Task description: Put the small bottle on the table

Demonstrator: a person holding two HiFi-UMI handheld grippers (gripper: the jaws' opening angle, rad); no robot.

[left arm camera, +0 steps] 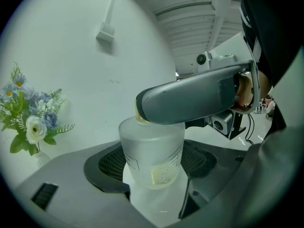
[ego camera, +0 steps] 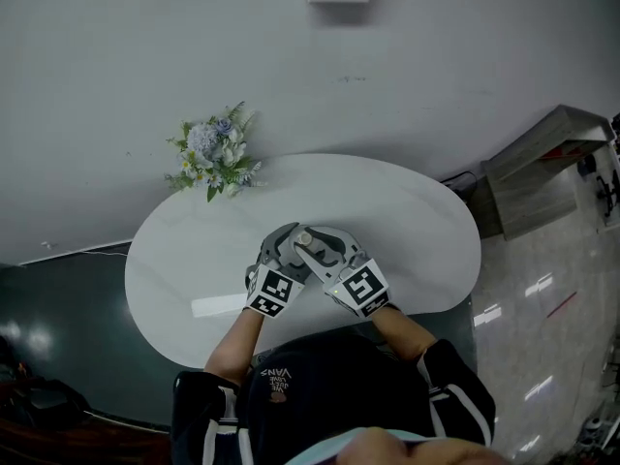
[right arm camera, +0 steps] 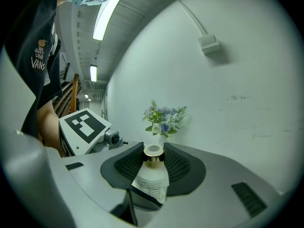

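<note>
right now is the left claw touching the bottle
Touching. The left gripper view shows the bottle pinched between the left claw's two pads, each pressed against its frosted side.

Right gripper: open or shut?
Shut: right gripper pads press both sides of the small bottle's gold neck.

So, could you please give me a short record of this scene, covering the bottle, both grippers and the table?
Object: small frosted translucent bottle with a gold neck
Left: left gripper shut on the bottle's body
Right: right gripper shut on the bottle's neck
Surface: white oval table
Bottle on surface: cannot tell
Nearby: blue and white flower bouquet at the table's far left edge; flat white strip beside the left gripper
</note>
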